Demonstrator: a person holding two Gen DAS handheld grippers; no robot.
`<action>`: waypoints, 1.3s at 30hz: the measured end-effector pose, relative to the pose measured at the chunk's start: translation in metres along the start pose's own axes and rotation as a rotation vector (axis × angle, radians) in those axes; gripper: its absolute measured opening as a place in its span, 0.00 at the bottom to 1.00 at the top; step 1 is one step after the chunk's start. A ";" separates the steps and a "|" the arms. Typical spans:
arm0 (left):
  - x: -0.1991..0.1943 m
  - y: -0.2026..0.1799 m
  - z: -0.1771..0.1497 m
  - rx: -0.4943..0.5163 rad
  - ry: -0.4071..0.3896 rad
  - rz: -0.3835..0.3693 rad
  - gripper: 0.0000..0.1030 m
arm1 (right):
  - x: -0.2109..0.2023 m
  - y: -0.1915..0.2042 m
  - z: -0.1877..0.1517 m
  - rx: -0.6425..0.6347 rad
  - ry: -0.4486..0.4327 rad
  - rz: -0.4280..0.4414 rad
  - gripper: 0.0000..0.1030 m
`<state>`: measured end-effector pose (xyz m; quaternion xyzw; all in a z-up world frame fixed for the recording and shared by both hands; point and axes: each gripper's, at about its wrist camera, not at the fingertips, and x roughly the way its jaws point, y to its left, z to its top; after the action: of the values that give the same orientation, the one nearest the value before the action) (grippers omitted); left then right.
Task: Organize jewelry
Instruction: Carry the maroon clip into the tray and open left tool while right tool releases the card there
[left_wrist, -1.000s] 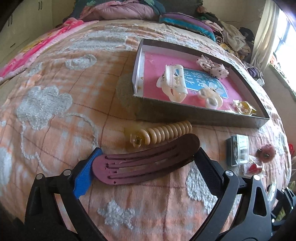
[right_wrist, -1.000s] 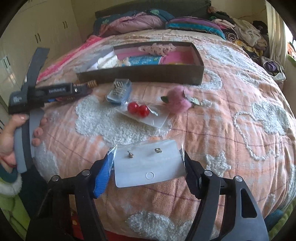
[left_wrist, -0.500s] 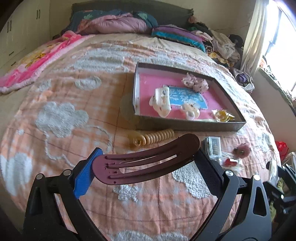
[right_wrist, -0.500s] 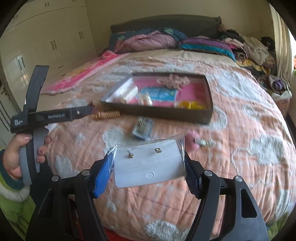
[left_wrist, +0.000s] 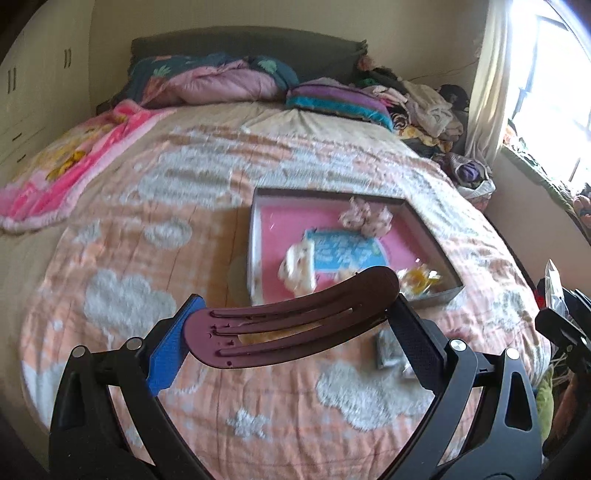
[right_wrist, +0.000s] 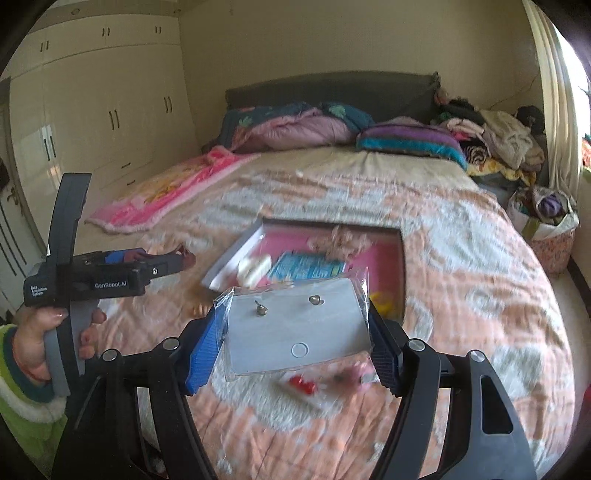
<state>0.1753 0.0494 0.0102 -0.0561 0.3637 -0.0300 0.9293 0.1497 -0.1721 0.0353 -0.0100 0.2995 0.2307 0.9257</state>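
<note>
While a peach cloud-patterned bedspread (right_wrist: 461, 280) fills the bedroom, a pink-lined box (left_wrist: 421, 225) of hair accessories lies beyond both grippers: left gripper (left_wrist: 291, 332) clamps a maroon hair clip (left_wrist: 295, 328), right gripper (right_wrist: 295, 328) an earring card (right_wrist: 295, 325).

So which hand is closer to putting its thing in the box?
Probably the right. Its tongs hold the earring card right before the box. The left tongs hold the hair clip slightly further back.

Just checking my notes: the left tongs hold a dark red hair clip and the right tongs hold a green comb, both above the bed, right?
Not quite. The right tongs hold a clear packet of stud earrings on a grey card, not a green comb; the right wrist view shows it. The left tongs do hold the dark red hair clip above the bed.
</note>
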 end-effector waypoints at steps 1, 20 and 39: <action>0.000 -0.004 0.005 0.009 -0.009 -0.002 0.89 | -0.002 -0.002 0.004 -0.002 -0.008 -0.006 0.67; 0.045 -0.092 0.059 0.180 0.012 -0.100 0.89 | -0.055 -0.067 0.037 0.120 -0.129 -0.165 0.67; 0.136 -0.125 0.077 0.259 0.126 -0.056 0.89 | 0.004 -0.112 0.039 0.169 -0.037 -0.157 0.67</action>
<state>0.3256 -0.0811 -0.0097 0.0564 0.4126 -0.1060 0.9030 0.2225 -0.2644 0.0521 0.0490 0.2991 0.1317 0.9438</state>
